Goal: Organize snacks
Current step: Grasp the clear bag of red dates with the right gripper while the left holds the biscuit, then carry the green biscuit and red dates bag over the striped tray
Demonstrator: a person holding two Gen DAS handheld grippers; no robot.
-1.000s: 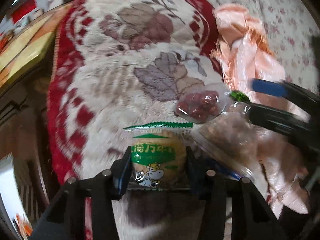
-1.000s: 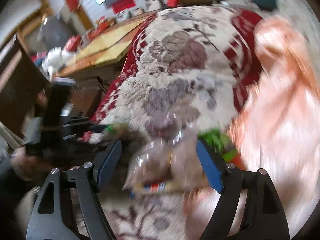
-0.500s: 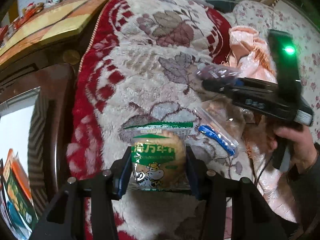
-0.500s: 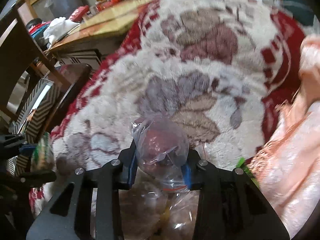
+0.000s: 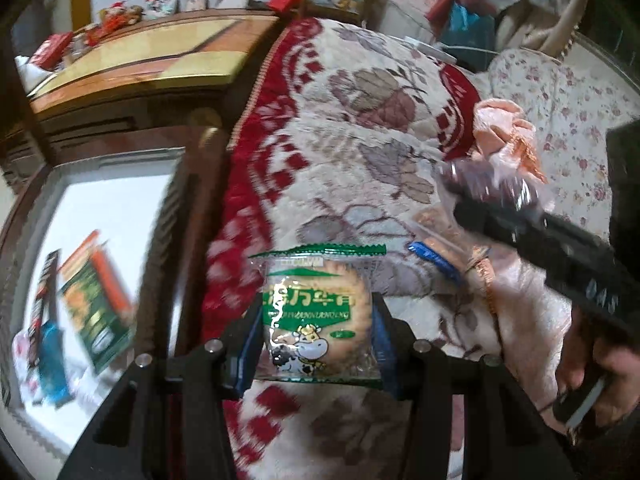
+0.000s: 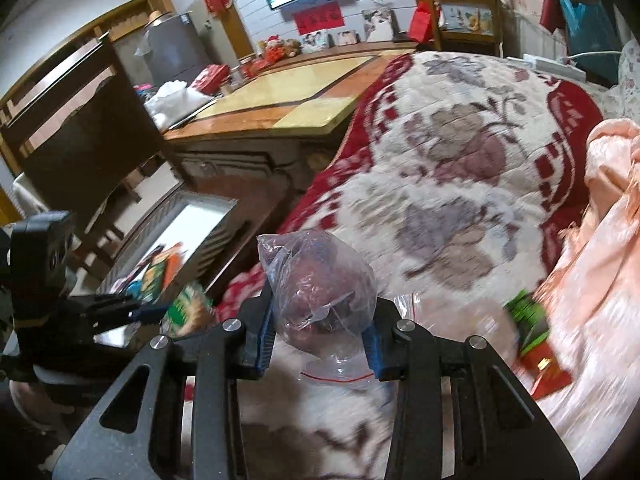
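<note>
- Bedding fills both views: a red-and-cream blanket point(image 5: 360, 152) with a peach cloth point(image 6: 608, 208) at its right edge, a wooden table point(image 6: 288, 92) beyond, and a white-lined box point(image 5: 104, 248) on the floor to the left, already holding several packets.
- Left gripper point(image 5: 312, 320) is clamped on a green biscuit packet point(image 5: 312, 312), gripped by its two sides just as a second ago; what has changed is the view, which now takes in the box where earlier there was only blanket.
- A clear bag of brown snacks point(image 5: 444, 236) lies on the blanket between the two grippers, not picked up.
- Right gripper point(image 6: 320, 328) has changed most: a second ago its fingers stood wide apart over the snack bags, and now they are closed on a clear bag of dark red fruit point(image 6: 320, 292), lifted clear of the blanket.
- A green-and-red packet point(image 6: 532, 332) lies by the peach cloth, blurred.
- Judging from this, both hands are loaded and probably heading for the box; two snacks look to be left on the bed afterwards.
- The fruit bag is soft and bulging, so it may slip in the grip.
</note>
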